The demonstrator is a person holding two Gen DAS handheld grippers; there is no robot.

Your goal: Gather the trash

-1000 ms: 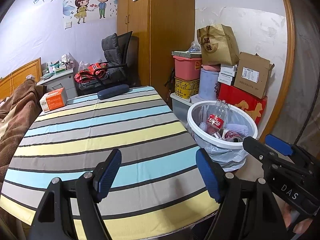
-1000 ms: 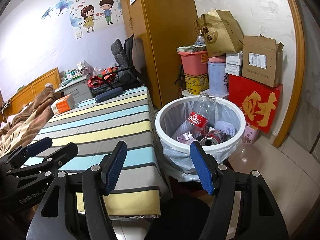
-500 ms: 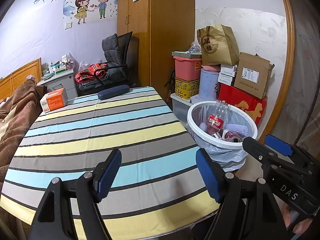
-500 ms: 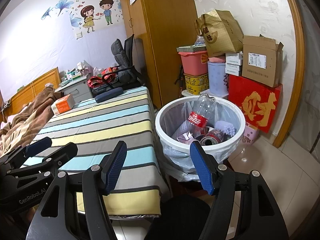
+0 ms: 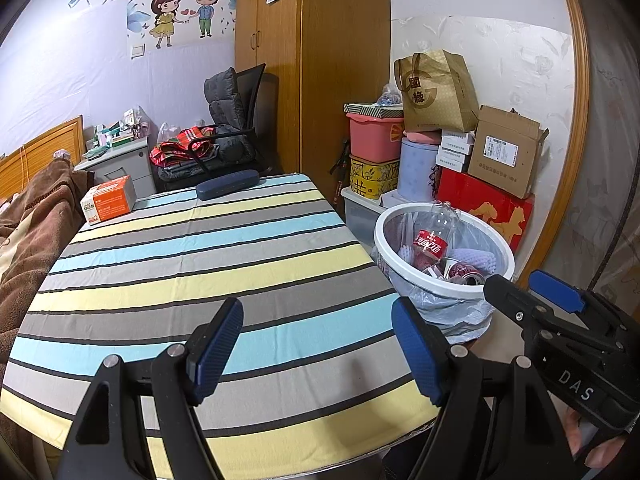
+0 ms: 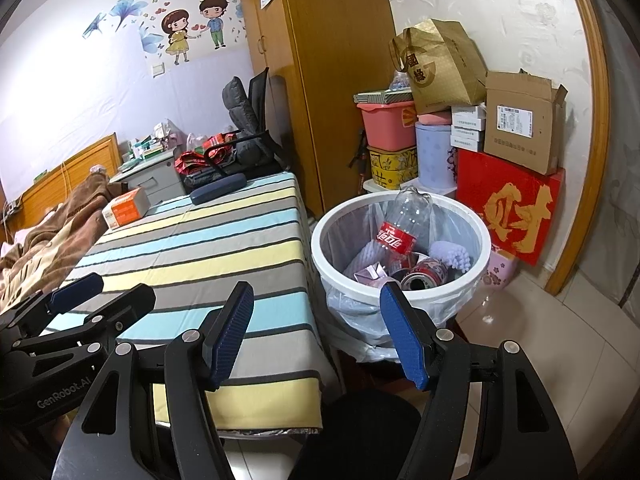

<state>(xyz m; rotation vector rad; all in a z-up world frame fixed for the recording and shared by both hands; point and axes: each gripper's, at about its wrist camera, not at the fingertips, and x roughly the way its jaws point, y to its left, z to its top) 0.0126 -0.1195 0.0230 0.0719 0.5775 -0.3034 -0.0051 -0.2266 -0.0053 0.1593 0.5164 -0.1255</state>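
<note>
Now we see white bin (image 6: 478,268) beside table (image 5: 200,264) | holding cola bottle (image 6: 396,236), crushed can (image 6: 424,274), pink paper (image 6: 370,274), lilac foam (image 6: 454,256) | left gripper (image 5: 318,350) and right gripper (image 6: 316,332) gape, empty.

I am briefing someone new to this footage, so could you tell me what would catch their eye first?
Probably the white trash bin on the floor right of the table, with a clear cola bottle standing in it above crushed cans. Next, the striped tablecloth, bare but for an orange box and a dark blue case at its far end.
</note>
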